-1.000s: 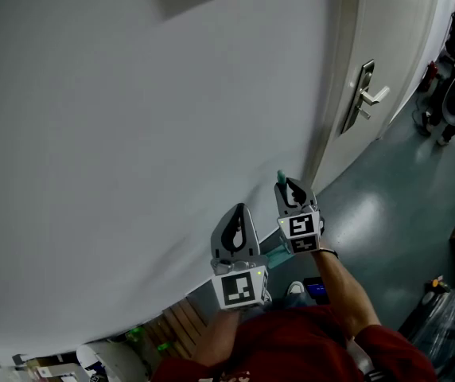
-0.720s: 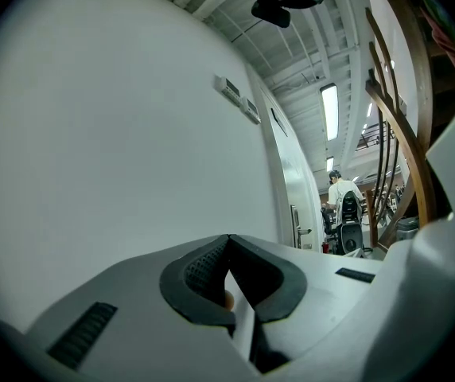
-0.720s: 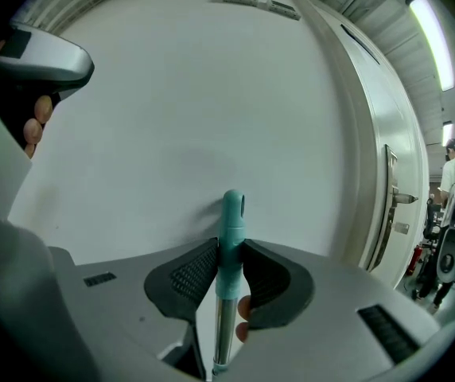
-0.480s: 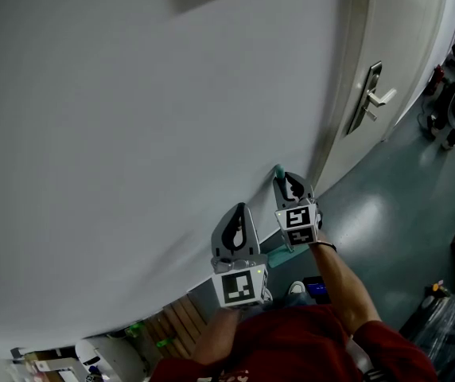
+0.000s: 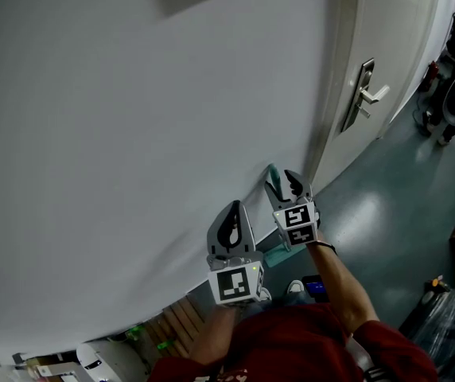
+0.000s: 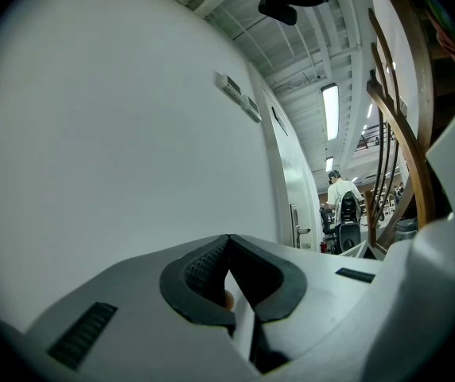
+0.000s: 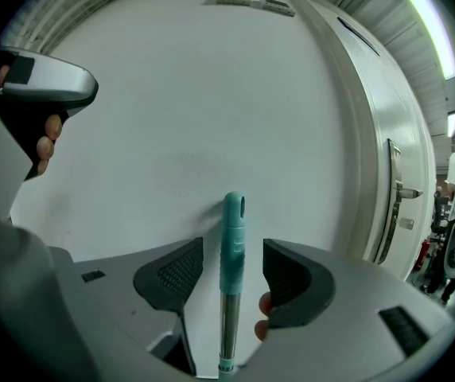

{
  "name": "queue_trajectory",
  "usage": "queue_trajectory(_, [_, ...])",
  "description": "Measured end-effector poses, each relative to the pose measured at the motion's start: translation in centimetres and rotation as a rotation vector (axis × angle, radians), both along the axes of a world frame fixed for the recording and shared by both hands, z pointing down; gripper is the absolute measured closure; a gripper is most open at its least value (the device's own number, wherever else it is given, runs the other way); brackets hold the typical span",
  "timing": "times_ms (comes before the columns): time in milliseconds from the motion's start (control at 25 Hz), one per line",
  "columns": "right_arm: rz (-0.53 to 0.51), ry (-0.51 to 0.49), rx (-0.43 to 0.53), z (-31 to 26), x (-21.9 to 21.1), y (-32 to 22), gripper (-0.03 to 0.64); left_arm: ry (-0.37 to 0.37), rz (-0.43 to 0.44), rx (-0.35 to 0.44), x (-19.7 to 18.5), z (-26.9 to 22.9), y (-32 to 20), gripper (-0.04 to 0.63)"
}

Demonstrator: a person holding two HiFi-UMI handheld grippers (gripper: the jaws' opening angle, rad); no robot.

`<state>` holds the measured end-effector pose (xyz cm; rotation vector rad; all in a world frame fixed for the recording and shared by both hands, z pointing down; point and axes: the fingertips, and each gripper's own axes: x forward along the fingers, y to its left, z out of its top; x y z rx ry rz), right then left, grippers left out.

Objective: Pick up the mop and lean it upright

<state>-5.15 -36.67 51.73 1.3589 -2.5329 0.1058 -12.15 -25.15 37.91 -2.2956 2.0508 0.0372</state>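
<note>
The mop's handle (image 7: 232,245), a metal tube with a teal grip and hanging loop, stands upright with its tip against the white wall (image 7: 180,118). My right gripper (image 7: 232,270) has just been opening. Its jaws now stand wide on either side of the handle, and neither pad (image 7: 181,273) touches it. In the head view the teal tip (image 5: 273,173) pokes up by the right gripper (image 5: 283,180). A teal patch (image 5: 277,255) shows below that hand; I cannot tell whether it is the mop head. My left gripper (image 5: 233,213) is shut and empty, level beside the wall (image 6: 229,249).
A white door (image 5: 386,38) with a metal lever handle (image 5: 364,95) stands right of the mop. Beyond it are a person (image 6: 340,193) and chairs. A wooden frame (image 6: 398,134) rises at the left gripper's right. Wooden slats (image 5: 178,321) lie on the floor by the wall.
The right gripper's jaws have opened off the mop handle, which now stands free between them against the wall. The left gripper has stayed put.
</note>
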Motion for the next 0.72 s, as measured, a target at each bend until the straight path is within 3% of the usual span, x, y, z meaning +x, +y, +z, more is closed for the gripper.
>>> queue_trajectory(160, [-0.013, -0.038, -0.021, -0.5, -0.1, 0.6, 0.39, 0.002, 0.002, 0.0, 0.3, 0.0, 0.0, 0.583])
queue_trajectory(520, [0.008, -0.035, 0.022, -2.5, 1.9, 3.6, 0.39, 0.014, 0.005, 0.001, 0.1, -0.1, 0.0, 0.583])
queue_trajectory(720, [0.019, -0.045, 0.049, -3.7, 4.2, 6.2, 0.39, 0.033, 0.019, -0.035, 0.5, 1.1, 0.0, 0.583])
